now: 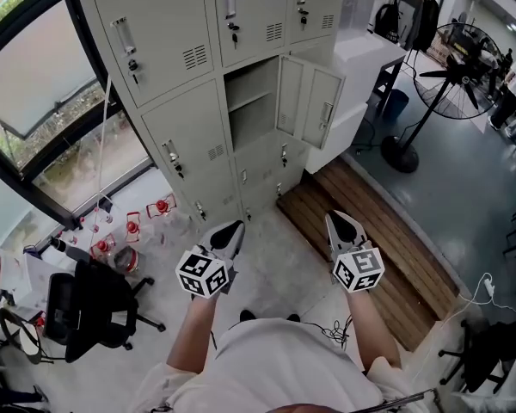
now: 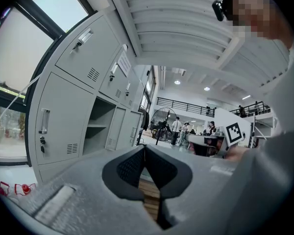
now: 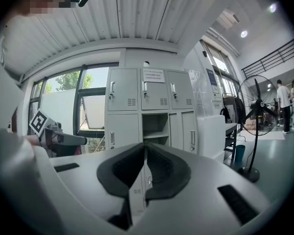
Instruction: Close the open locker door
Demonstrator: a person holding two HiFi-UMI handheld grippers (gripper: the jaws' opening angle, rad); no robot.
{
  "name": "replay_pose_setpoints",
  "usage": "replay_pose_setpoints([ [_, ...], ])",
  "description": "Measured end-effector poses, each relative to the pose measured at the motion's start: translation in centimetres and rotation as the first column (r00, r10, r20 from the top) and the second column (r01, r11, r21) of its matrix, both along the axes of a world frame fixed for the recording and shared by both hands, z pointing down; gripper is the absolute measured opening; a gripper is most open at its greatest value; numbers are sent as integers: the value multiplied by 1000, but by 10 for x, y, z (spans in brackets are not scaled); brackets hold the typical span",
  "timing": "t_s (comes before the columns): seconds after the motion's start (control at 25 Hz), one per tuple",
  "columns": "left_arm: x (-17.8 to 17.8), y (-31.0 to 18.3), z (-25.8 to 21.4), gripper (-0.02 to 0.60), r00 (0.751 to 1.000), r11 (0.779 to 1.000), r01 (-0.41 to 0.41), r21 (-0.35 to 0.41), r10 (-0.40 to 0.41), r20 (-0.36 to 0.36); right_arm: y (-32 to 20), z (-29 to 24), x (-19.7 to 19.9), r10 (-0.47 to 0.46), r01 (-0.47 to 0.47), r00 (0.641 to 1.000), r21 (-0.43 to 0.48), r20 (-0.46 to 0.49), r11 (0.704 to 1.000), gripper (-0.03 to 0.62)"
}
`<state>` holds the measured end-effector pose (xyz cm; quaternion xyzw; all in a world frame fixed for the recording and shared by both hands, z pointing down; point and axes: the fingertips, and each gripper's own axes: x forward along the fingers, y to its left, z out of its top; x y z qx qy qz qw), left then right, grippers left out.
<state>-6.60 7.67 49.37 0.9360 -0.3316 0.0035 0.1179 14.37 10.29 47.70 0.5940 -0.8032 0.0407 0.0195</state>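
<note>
A bank of grey lockers (image 1: 181,67) stands ahead. One middle compartment (image 1: 251,101) is open, and its door (image 1: 292,97) is swung out to the right. Both grippers are held low in front of the person, well short of the lockers. The left gripper (image 1: 230,233) and the right gripper (image 1: 339,223) are shut with nothing between their jaws. The left gripper view shows the open compartment (image 2: 100,126) and its door (image 2: 121,128) beyond the shut left gripper (image 2: 144,151). In the right gripper view, the compartment (image 3: 156,129) and its door (image 3: 175,130) sit above the shut right gripper (image 3: 144,148).
A wooden platform (image 1: 361,222) lies on the floor right of the lockers. Beyond it are a white counter (image 1: 361,67) and a standing fan (image 1: 451,76). A black office chair (image 1: 86,308) and red-capped bottles (image 1: 129,231) stand at the left by the window.
</note>
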Motion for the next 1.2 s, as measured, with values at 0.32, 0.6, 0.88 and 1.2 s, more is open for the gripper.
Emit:
replay_pose_setpoints([
  [0.32,-13,-4,4,15,1000,1000,-19,-8,18,-6,-1,0,-13,13,-13,1000,6,15,1000,15],
  [0.6,-24,-8,10,15,998,998,-55,-18,55,-6,-2,3,-30,29,-29,999,2,29,1000,49],
  [0.88,-35,-16,15,15,996,995,-94,-23,94,-5,-1,9,-38,77,-77,996,-6,33,997,70],
  [1.2,-40,-20,22,15,992,991,-128,-33,128,2,0,14,-38,119,-118,992,-14,39,993,71],
])
